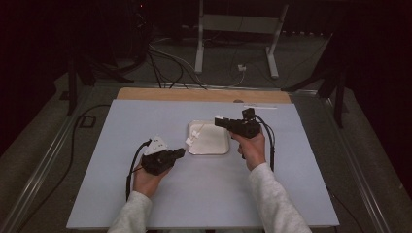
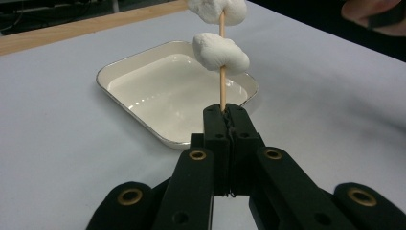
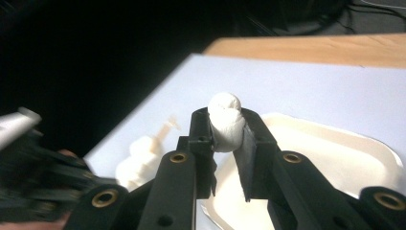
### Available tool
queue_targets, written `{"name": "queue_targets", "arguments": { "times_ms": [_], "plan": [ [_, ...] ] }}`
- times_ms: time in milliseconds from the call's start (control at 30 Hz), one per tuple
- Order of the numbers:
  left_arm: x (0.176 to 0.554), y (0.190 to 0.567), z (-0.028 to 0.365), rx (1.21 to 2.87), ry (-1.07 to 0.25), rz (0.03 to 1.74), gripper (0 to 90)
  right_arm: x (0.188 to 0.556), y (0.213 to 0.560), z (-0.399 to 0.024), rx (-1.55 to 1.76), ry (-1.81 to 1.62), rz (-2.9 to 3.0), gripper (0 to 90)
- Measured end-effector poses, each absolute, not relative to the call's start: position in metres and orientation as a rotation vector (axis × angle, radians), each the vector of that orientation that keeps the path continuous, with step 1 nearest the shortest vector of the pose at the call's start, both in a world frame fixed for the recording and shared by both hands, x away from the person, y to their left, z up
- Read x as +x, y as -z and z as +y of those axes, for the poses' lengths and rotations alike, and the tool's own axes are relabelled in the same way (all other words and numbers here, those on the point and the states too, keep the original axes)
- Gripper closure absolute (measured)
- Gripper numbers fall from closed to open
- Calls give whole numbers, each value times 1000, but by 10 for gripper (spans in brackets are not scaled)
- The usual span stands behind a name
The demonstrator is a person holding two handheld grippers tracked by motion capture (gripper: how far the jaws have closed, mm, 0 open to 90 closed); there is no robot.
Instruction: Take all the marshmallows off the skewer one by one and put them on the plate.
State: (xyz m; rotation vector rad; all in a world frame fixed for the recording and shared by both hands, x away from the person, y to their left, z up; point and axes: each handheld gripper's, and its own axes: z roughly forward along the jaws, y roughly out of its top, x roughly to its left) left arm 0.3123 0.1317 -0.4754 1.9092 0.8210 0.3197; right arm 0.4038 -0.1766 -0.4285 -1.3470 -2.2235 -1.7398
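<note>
Currently the left gripper (image 2: 225, 115) is clenched on a wooden skewer (image 2: 222, 88) that carries two marshmallows (image 2: 220, 51) above the near edge of the white tray (image 2: 143, 91). Beside it, the right gripper (image 3: 227, 127) grasps a third marshmallow (image 3: 225, 122) over the tray.

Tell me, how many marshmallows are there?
3: two threaded on the skewer held by the left claw, upper and lower; one pinched in the right claw. None visible in the tray.
</note>
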Motion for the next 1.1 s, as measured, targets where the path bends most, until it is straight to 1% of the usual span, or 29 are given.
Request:
{"name": "queue_targets", "arguments": {
  "times_ms": [100,333,367,500,533,567,600,667,933,967,1033,1100],
  "plan": [
    [313,475,132,1902,-318,826,900,406,440,-169,-1386,1625,-2345,768],
    [313,475,135,1890,-314,837,900,413,461,-157,-1430,1485,-2444,754],
    [314,475,135,1890,-315,837,900,414,467,-154,-1434,1448,-2463,745],
    [314,475,135,1892,-313,843,900,416,474,-151,-1447,1407,-2478,721],
    [314,475,135,1892,-312,843,900,417,475,-151,-1451,1404,-2476,695],
    [314,475,135,1892,-313,843,900,418,477,-151,-1465,1399,-2470,625],
    [314,475,135,1891,-312,844,900,418,477,-151,-1465,1399,-2470,625],
    [314,476,135,1888,-312,849,900,418,477,-151,-1473,1392,-2475,558],
    [315,476,135,1887,-312,855,900,416,473,-151,-1437,1402,-2448,379],
    [315,476,135,1887,-313,855,900,414,470,-151,-1435,1421,-2434,336],
    [315,477,135,1885,-311,855,900,413,469,-151,-1430,1435,-2426,321],
    [315,477,135,1886,-312,854,900,412,466,-152,-1421,1460,-2399,271]
  ]
}}
